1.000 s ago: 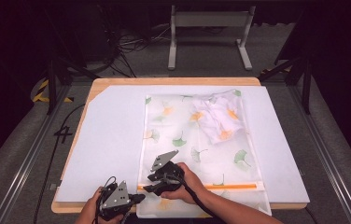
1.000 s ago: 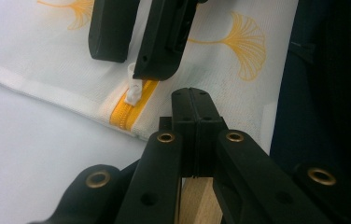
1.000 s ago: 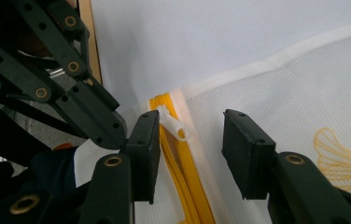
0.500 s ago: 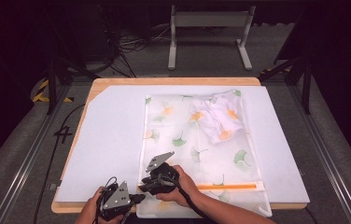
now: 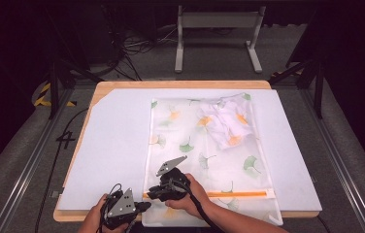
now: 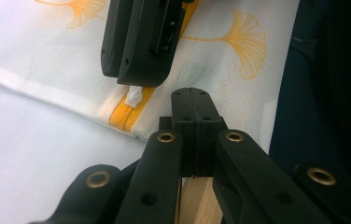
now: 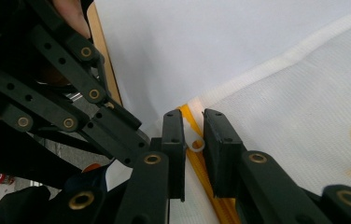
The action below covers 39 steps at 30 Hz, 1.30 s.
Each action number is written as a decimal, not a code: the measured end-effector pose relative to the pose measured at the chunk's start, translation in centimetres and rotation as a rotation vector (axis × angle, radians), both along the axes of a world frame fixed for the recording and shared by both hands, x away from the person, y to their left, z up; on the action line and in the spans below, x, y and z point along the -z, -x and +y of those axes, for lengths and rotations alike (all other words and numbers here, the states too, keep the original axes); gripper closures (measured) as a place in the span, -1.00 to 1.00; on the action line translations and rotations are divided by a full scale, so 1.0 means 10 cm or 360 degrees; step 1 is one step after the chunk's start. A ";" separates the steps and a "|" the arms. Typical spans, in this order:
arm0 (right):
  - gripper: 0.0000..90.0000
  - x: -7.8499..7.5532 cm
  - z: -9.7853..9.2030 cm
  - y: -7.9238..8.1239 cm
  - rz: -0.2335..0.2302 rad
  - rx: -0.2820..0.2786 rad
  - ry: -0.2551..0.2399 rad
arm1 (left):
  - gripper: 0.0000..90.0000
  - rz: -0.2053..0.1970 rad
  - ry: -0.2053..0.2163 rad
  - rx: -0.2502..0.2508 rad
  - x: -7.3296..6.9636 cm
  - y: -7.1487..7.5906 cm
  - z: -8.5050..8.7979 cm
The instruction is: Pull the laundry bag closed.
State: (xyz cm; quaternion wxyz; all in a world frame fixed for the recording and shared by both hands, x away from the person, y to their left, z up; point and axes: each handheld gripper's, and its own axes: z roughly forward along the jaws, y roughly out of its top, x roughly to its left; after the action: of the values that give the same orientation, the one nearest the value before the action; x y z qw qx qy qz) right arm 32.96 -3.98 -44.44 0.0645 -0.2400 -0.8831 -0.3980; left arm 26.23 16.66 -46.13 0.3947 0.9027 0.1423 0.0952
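- The right tongs [image 7: 193,140] have just been closing; the white zipper pull [image 7: 193,139] is seen between the jaws, a gap remaining.
- The left tongs [image 6: 195,105] are pressed together at the mesh bag [image 5: 205,145] corner.
- Bare white mat [image 5: 112,145] is seen left of the bag edge, on the worktop [image 5: 180,84].

Wooden table [image 5: 180,84] carries white sheet [image 5: 115,145]; mesh laundry bag [image 5: 190,145] lies flat on sheet

A white mat [image 5: 117,145] covers the wooden surface [image 5: 180,84], a grey metal stand [image 5: 217,22] sits behind, cables [image 5: 137,46] tangle on the floor.
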 end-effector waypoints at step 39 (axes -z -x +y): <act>0.98 0.03 0.08 0.16 -0.0233 0.0016 0.0122 | 0.94 -0.0046 0.0029 -0.0058 -0.03 0.02 0.09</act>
State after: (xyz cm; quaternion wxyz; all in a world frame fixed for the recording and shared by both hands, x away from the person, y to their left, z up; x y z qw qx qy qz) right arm 31.41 -3.17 -44.74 -0.0116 -0.2170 -0.8988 -0.3808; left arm 26.05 17.59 -45.88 0.4033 0.8948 0.1537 0.1140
